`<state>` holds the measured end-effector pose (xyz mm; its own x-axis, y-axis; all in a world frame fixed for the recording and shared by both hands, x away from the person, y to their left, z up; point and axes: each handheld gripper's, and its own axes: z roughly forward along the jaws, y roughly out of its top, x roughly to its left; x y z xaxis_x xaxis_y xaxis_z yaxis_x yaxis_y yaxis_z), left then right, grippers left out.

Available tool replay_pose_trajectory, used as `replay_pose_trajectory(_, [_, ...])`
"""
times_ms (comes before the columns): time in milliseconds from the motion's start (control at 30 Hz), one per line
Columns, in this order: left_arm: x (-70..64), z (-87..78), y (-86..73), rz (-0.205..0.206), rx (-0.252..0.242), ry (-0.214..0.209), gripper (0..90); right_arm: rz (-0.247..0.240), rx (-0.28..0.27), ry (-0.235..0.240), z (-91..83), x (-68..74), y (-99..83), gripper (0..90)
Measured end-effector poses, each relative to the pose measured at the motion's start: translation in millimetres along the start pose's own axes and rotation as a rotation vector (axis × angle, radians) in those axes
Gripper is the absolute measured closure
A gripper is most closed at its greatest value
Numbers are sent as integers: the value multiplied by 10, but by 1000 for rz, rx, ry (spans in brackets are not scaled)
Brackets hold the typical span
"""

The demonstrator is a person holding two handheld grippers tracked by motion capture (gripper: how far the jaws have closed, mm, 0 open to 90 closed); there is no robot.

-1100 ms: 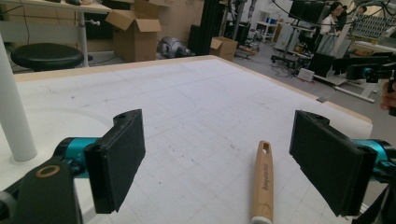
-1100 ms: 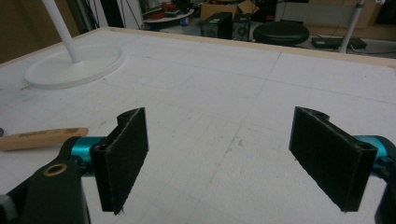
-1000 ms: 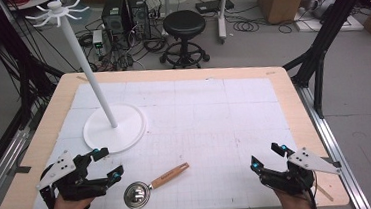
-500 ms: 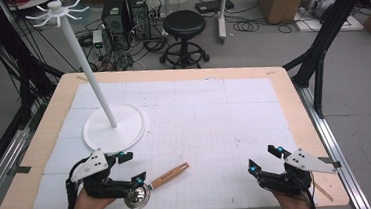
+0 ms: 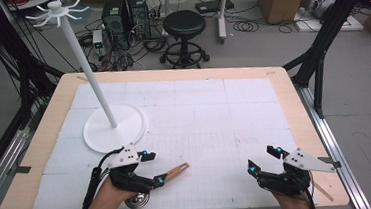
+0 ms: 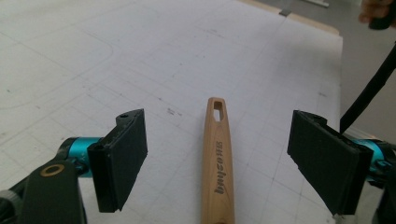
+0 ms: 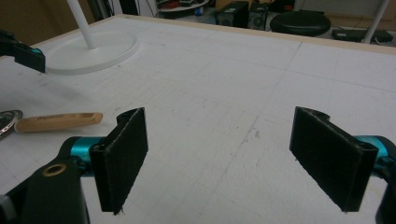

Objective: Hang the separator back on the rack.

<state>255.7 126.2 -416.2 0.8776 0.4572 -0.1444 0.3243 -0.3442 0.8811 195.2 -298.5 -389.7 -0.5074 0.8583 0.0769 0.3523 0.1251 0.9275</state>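
The left gripper [image 6: 219, 158] is wide open, one jaw on each side of the spoon's wooden handle [image 6: 217, 172], which lies flat on the bench [image 5: 214, 112]. Go low, keep the handle in the middle, then squeeze. The right gripper [image 7: 233, 158] waits open and holds nothing.

A wooden handle [image 6: 217, 163] lying on the white table mat carries a dark printed brand word running along its length. In the left gripper view the lettering appears rotated and is only partly legible; it seems to read something like "bayco" followed by more letters, but the exact spelling cannot be made out. In the right gripper view the same print [image 7: 49, 118] shows as a faint, unreadable mark. No other readable text appears.
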Motion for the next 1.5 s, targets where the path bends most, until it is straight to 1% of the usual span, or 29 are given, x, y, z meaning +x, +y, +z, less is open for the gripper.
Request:
replay_pose_trajectory(67, [-1,46,-9,-3,26,-9,202,-1,0,1,0,-1,0,179])
replay_pose_trajectory(100, [-3,67,-14,6,48,-10,201,-6,-4,-1,3,-7,0,179])
replay_pose_trajectory(133, [-12,91,-23,18,72,-3,201,-2,-3,0,3,-8,-2,179])
replay_pose_trajectory(233, [-22,152,-40,36,110,10,205,-2,-1,0,4,-8,-2,179])
replay_pose_trajectory(300, [-18,191,-46,39,132,13,205,-3,2,0,5,-3,-1,179])
replay_pose_trajectory(333, [-16,217,-49,35,151,17,210,-2,2,1,8,0,-1,179])
replay_pose_trajectory(433, [-24,291,-61,65,215,35,231,-4,5,2,13,3,-1,180])
replay_pose_trajectory(467, [-27,306,-61,75,234,34,245,-5,4,2,15,1,-2,179])
replay_pose_trajectory(533, [-35,338,-67,84,258,33,306,-4,8,1,17,-4,-4,180])
replay_pose_trajectory(567, [-34,352,-70,88,266,33,323,-3,10,2,17,-4,-6,179])
replay_pose_trajectory(667, [-42,376,-72,76,277,31,356,-2,12,3,17,-3,-6,179])
replay_pose_trajectory(767, [-43,381,-71,86,291,32,389,0,11,2,18,-2,-7,179])
replay_pose_trajectory(833, [-46,389,-78,81,297,36,410,1,12,3,18,-3,-7,179])
replay_pose_trajectory(933, [-49,385,-71,93,306,44,440,2,11,2,20,-4,-7,180])
replay_pose_trajectory(967, [-45,381,-67,107,314,46,457,2,11,3,20,-5,-7,180])
replay_pose_trajectory(1033, [-57,381,-65,113,319,53,482,3,11,4,22,-3,-7,180])
replay_pose_trajectory(1133, [-69,384,-56,135,330,47,506,3,13,4,25,-4,-8,180])
replay_pose_trajectory(1233, [-101,395,-33,152,347,33,579,4,13,2,27,-2,-6,180])
replay_pose_trajectory(1333, [-102,405,-13,154,362,26,616,5,13,2,29,-2,-6,180])
replay_pose_trajectory(1400, [-96,407,-9,150,363,25,643,1,13,4,31,-3,-6,180])
replay_pose_trajectory(1433, [-88,409,-10,145,360,19,657,4,14,4,31,0,-6,181])
replay_pose_trajectory(1500, [-86,410,-8,129,360,22,662,2,13,6,32,-3,-6,181])
